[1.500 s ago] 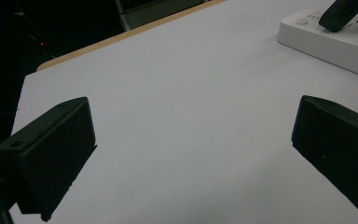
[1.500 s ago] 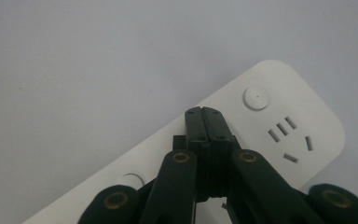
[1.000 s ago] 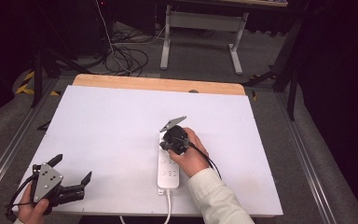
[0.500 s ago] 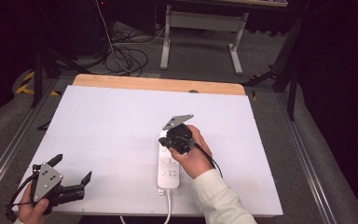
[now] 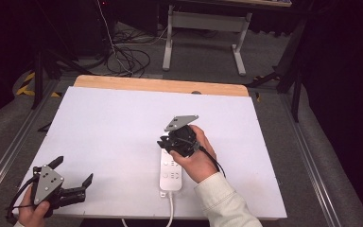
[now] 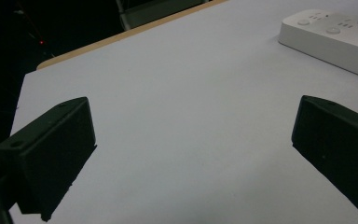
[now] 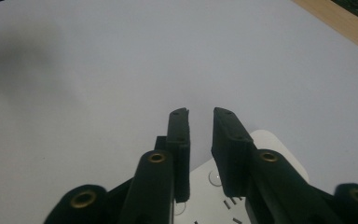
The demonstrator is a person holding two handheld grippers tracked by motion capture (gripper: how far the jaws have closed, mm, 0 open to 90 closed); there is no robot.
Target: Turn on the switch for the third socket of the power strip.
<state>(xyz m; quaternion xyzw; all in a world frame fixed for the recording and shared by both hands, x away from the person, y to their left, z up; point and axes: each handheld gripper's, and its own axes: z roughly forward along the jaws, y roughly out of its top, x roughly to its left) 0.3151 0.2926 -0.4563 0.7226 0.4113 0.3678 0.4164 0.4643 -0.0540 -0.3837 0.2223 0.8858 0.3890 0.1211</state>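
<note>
High view: fixed cam above the near edge of the table (image 5: pixel 123 118), facing fwd and down, far off. Left gripper view: low, close over the table, w/ power strip (image 6: pixel 335 37) at upper right. Right gripper view: directly above the strip's end, very close. All share strip + white top.

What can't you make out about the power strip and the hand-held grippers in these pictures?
- Power strip: in the high view its far end is hidden under the right hand-held gripper and the hand; its markings are too small to read.
- Power strip's cable: cut off by the bottom edge of the high view.
- Left hand-held gripper: its body is cut off by the bottom edge of the left gripper view.
</note>
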